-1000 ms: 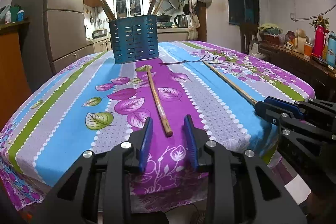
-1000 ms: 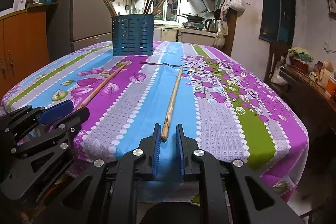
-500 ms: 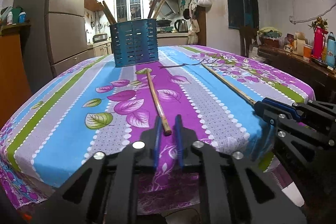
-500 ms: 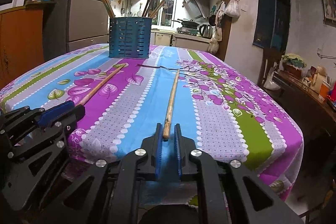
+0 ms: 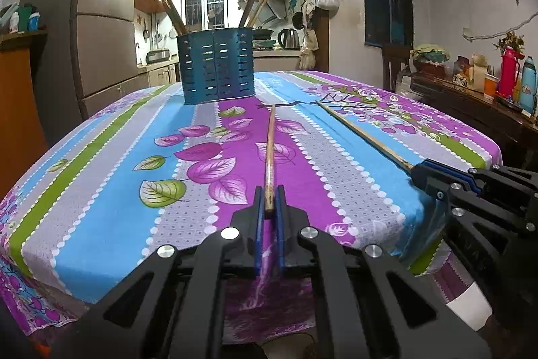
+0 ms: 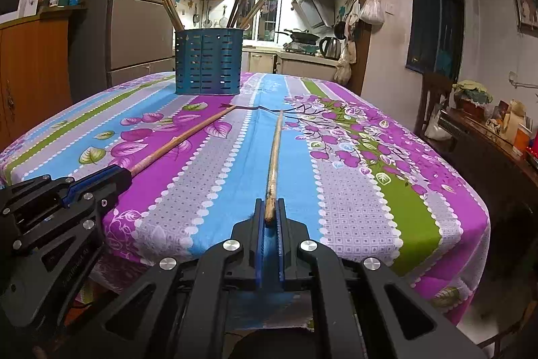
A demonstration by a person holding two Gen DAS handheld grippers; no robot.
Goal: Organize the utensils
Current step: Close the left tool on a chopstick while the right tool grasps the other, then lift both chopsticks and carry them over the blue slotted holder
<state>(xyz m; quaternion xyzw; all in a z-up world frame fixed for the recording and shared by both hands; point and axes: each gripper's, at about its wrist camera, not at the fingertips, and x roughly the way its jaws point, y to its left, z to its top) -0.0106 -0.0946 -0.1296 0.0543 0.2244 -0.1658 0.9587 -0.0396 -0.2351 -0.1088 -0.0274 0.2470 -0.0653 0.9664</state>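
no legible text, labels or numbers anywhere

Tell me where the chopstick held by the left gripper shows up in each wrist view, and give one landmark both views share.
Left wrist view: the left chopstick runs up the picture's middle, its near end pinched in the left gripper.
Right wrist view: the left chopstick lies diagonally at left, its near end in the left gripper.
Shared landmark: the blue slotted utensil holder at the table's far end.
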